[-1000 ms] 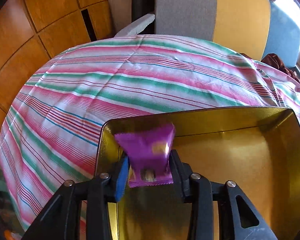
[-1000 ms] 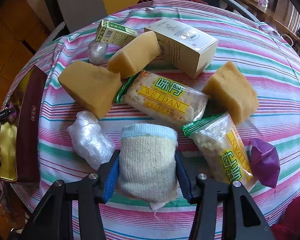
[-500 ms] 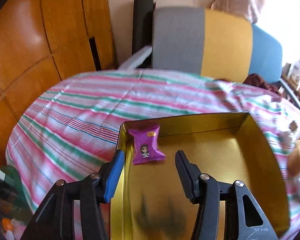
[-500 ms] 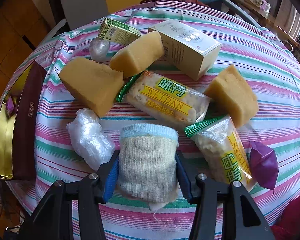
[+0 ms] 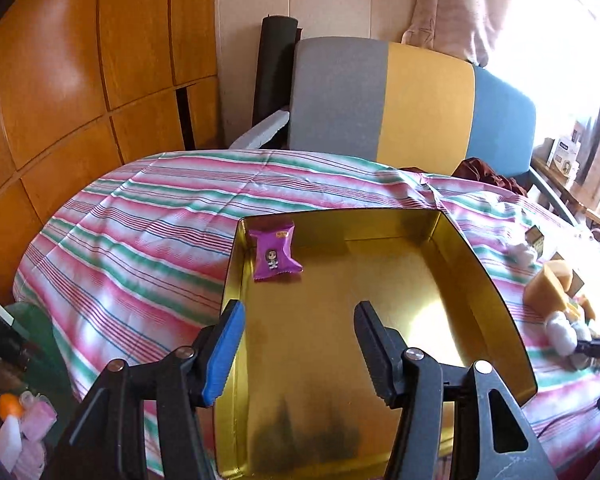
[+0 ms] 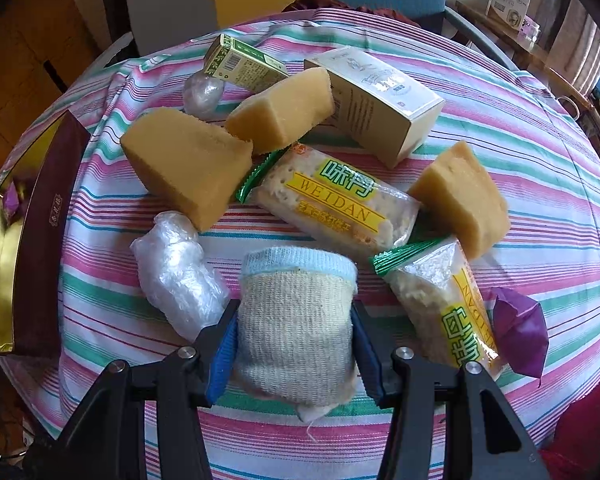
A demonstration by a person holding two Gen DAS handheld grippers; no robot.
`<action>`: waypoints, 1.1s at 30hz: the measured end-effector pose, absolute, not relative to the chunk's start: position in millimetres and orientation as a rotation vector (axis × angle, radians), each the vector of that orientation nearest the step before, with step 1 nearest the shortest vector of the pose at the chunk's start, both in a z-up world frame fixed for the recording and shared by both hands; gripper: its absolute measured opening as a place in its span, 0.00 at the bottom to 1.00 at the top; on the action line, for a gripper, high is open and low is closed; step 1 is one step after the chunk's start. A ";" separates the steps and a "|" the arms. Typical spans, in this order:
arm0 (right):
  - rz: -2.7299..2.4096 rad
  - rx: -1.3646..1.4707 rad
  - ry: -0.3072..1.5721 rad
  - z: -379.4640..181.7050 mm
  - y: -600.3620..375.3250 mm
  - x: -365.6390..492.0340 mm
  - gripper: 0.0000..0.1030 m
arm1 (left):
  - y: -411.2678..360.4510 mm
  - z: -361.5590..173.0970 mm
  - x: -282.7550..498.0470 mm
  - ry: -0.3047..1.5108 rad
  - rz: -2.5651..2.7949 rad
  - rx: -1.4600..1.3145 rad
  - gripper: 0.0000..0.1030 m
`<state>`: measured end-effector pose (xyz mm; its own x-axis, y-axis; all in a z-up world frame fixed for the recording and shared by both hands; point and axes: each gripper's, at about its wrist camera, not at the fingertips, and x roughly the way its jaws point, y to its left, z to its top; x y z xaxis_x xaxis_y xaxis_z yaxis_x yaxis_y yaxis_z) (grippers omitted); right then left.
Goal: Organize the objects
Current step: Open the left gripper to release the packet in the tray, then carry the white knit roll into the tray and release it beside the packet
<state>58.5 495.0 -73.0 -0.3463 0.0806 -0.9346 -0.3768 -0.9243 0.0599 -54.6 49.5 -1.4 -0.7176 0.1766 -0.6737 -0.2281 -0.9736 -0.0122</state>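
Striped pink, green and white cloth covers the round tabletop (image 6: 520, 152), with a grey, yellow and blue chair behind it. At its left edge sits a gold tin box (image 5: 480, 280), empty but for 1 purple snack packet (image 5: 274, 255) lying flat in the far left corner. The left claw (image 5: 298, 350) hovers over the box with its jaws spread and nothing between them.

The right claw (image 6: 294, 342) is clenched on a knitted beige pouch (image 6: 296, 320) with a pale blue cuff, gripped across its lower sides at the near edge of the clutter. Just beside it lie a clear plastic bundle (image 6: 176, 276), 2 Weidan cracker packs (image 6: 336, 200), 3 yellow sponge wedges (image 6: 188, 164) and 2 cartons (image 6: 376, 100).

The pouch looks soft, light and compressible, so it should tolerate a firm squeeze at mid-body; a hold near the cuff would likely let it sag or slip.
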 end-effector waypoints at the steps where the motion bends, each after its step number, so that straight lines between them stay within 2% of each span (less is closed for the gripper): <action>1: 2.336 -1.600 0.383 -71.1 496.0 56.5 0.51 | 48.6 -1.6 -52.3 0.105 2.722 -1.055 0.56; 9: 2.310 -1.562 0.389 -60.5 497.9 69.3 0.50 | 37.3 3.2 -39.1 0.090 2.729 -1.034 0.56; 15: 2.392 -1.457 0.387 -25.3 478.9 66.3 0.50 | 28.7 6.0 -32.0 0.089 2.742 -1.019 0.58; 23: 2.617 -1.385 0.340 22.1 407.4 31.3 0.50 | 18.8 7.0 -29.5 0.070 2.760 -1.016 0.58; 33: 2.852 -1.549 0.299 19.4 300.8 -23.6 0.50 | 2.6 2.5 -32.3 0.045 2.776 -1.047 0.58</action>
<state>-23.6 300.8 19.4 -0.5429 -0.1892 -0.8182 0.0154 -0.9764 0.2156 -32.3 2.6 2.5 -0.7379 0.1514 -0.6578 -0.1726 -0.9844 -0.0330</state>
